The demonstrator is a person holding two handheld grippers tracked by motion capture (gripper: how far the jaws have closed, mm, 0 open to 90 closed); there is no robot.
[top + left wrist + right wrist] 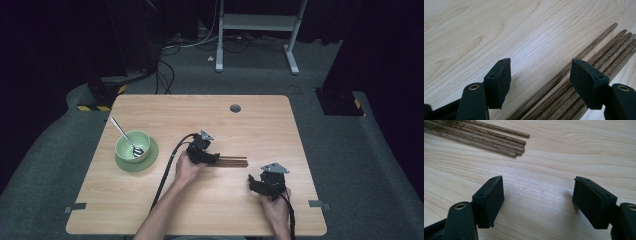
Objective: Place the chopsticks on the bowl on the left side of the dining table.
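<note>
Several dark brown wooden chopsticks (234, 161) lie side by side in a bundle on the table, just right of centre. My left gripper (214, 159) is low over their left end. In the left gripper view the jaws (540, 61) stand wide apart: one chopstick (564, 72) runs between the pads and the others pass under the right pad (586, 82). No pad presses on them. My right gripper (254, 181) rests near the front right, open, with bare table between its pads (538, 178). The chopstick tips (499, 142) lie ahead of it, to the upper left.
A green bowl (131, 141) with a metal spoon (125, 136) in it stands on a green saucer (150, 157) at the left of the table. A round cable hole (235, 108) sits near the far edge. Cables trail from both grippers toward the front edge.
</note>
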